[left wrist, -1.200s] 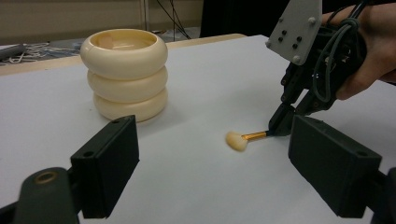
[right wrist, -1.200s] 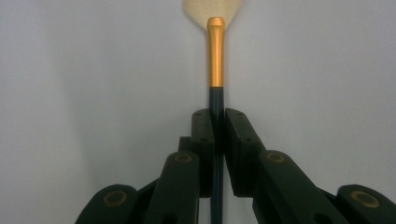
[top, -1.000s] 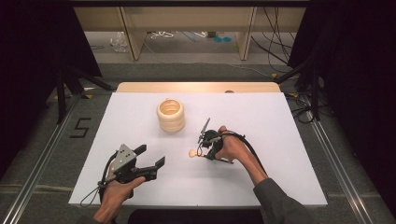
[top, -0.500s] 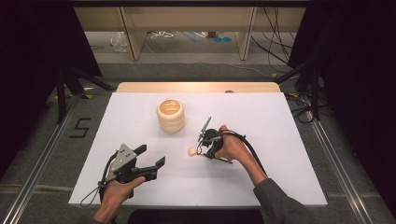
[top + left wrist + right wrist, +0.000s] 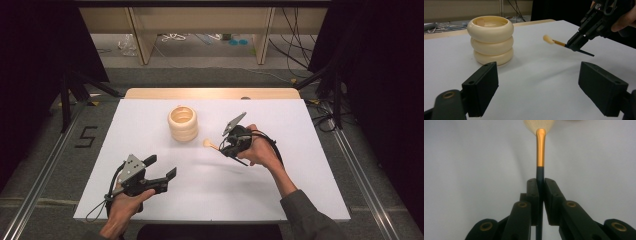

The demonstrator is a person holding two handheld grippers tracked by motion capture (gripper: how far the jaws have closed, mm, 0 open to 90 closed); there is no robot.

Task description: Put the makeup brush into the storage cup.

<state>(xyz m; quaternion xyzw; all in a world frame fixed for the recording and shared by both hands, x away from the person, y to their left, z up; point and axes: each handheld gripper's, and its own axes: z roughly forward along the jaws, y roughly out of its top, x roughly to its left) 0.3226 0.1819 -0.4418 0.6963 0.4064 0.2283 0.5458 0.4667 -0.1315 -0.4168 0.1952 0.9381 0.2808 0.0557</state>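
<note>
White rectangular desk top (image 5: pixel 280 195) set on a grey floor, with a light wooden strip (image 5: pixel 210 93) along the far edge. Pale wooden furniture legs (image 5: pixel 140 35) and loose cables (image 5: pixel 295 45) beyond the far edge; dark surroundings at the left and right sides. Black numeral "5" marking (image 5: pixel 86 136) on the floor off the left edge.

Cream ribbed container of three stacked rings (image 5: pixel 182 123) (image 5: pixel 490 39) upright near the centre of the desk, toward the far edge. Interior seen in part only from the left gripper view; contents cannot be told.

Left gripper (image 5: pixel 161 171) (image 5: pixel 537 87) held low near the near-left corner, jaws spread wide, nothing between them, pointed toward the container.

Right gripper (image 5: pixel 222 148) (image 5: pixel 540 185) (image 5: pixel 573 45) held just right of the container, raised off the desk. Jaws closed tight on the dark handle of a slim make-up brush with gold ferrule and pale bristle tuft (image 5: pixel 210 144) (image 5: pixel 540 147) (image 5: pixel 552 41). Brush roughly level, tuft pointed toward the container, apart from it and clear of the desk top.
</note>
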